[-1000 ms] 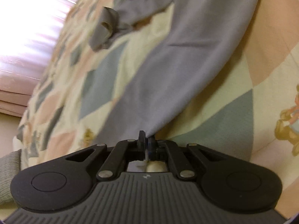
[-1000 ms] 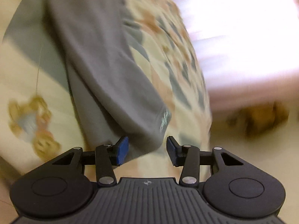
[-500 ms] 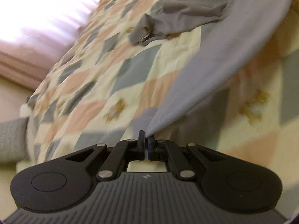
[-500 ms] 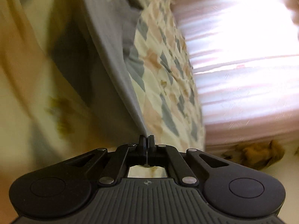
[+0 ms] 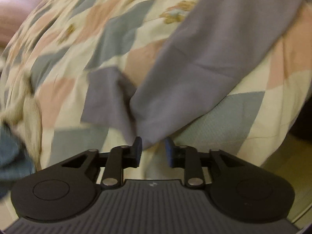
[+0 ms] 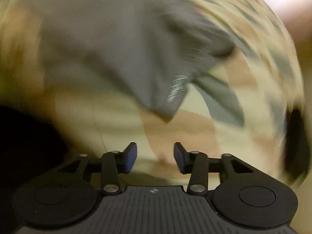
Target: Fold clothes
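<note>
A grey garment lies on a patchwork quilt on the bed. In the left wrist view its folded edge bunches just ahead of my left gripper, which is open with the cloth's edge lying between the fingertips. In the blurred right wrist view the grey garment shows a corner with a small white logo. My right gripper is open and empty, a short way back from that corner, above the quilt.
The bed's edge drops to the floor at the right of the left wrist view. A blue cloth lies at the far left. A dark shape fills the lower left of the right wrist view.
Both grippers were shut on the grey garment's edge half a second ago; now both are open and the garment lies on the quilt. The right camera is moving fast.
</note>
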Motion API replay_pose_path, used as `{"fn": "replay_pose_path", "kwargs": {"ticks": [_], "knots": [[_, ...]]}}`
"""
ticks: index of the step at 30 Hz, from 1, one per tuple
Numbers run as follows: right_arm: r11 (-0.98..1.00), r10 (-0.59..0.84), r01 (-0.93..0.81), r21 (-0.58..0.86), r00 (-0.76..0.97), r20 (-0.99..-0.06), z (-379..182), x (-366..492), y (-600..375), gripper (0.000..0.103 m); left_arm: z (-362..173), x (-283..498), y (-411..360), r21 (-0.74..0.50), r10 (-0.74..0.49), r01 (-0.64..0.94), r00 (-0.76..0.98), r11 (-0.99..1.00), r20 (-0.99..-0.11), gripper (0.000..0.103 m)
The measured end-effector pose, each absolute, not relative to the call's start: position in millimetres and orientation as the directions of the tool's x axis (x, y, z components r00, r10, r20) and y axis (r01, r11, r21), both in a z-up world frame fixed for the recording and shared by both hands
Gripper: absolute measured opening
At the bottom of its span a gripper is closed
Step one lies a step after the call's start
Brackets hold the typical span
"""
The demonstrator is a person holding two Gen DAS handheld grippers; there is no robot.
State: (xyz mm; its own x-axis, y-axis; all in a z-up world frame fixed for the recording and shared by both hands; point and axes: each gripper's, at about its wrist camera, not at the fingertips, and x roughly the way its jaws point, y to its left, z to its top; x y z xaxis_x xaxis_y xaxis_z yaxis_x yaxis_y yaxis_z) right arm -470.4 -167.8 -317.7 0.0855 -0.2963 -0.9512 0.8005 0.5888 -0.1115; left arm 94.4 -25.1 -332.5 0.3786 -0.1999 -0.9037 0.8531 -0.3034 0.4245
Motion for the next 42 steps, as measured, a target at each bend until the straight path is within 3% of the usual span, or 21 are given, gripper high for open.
{"fn": "replay_pose_path", "kwargs": {"ticks": [4, 9, 12, 13, 17, 20, 24, 30, 32, 35, 39, 42], "knots": [[0.22, -0.342, 0.951, 0.219, 0.285, -0.895, -308, -510, -212, 0.047, -299, 85, -35, 0.391, -0.239, 0.901, 0.344, -0.187, -0.908, 0.024], [-0.019, -0.364, 0.848, 0.53, 0.488, -0.794, -313, -539, -299, 0.046, -268, 7, -88, 0.294, -0.351, 0.926, 0.201, -0.237, -0.915, 0.026], [-0.053, -0.338, 0.801, 0.596, 0.547, -0.766, -319, -546, -352, 0.046, -263, -74, -117, 0.157, -0.416, 0.935, 0.011, -0.317, -0.909, 0.041], [-0.06, -0.333, 0.8, 0.597, 0.548, -0.767, -324, -547, -367, 0.046, -263, -102, -126, 0.103, -0.425, 0.936, -0.053, -0.336, -0.904, 0.05], [-0.09, -0.279, 0.805, 0.586, 0.544, -0.791, -343, -550, -411, 0.047, -278, -221, -154, -0.173, -0.399, 0.924, -0.309, -0.34, -0.863, 0.075], [-0.114, -0.232, 0.795, 0.596, 0.562, -0.794, -357, -549, -434, 0.048, -291, -297, -173, -0.3, -0.368, 0.907, -0.398, -0.295, -0.841, 0.082], [-0.121, -0.198, 0.792, 0.598, 0.572, -0.796, -362, -551, -440, 0.048, -312, -349, -195, -0.364, -0.321, 0.917, -0.398, -0.163, -0.859, 0.083], [-0.173, -0.192, 0.765, 0.62, 0.591, -0.783, -370, -564, -434, 0.05, -329, -366, -203, -0.337, -0.336, 0.934, -0.357, -0.118, -0.872, 0.082], [-0.177, -0.172, 0.755, 0.632, 0.608, -0.775, -377, -568, -434, 0.05, -332, -369, -205, -0.312, -0.353, 0.942, -0.334, -0.121, -0.874, 0.074], [-0.204, -0.133, 0.687, 0.698, 0.687, -0.715, -389, -573, -438, 0.05, -327, -371, -206, -0.268, -0.373, 0.962, -0.267, -0.051, -0.889, 0.074], [-0.144, -0.083, 0.671, 0.727, 0.724, -0.685, -403, -571, -463, 0.05, -331, -395, -215, -0.169, -0.386, 0.981, -0.12, 0.095, -0.915, 0.074], [-0.065, -0.049, 0.673, 0.737, 0.735, -0.676, -407, -571, -486, 0.049, -341, -429, -221, -0.023, -0.361, 0.982, 0.047, 0.188, -0.931, 0.073]]}}
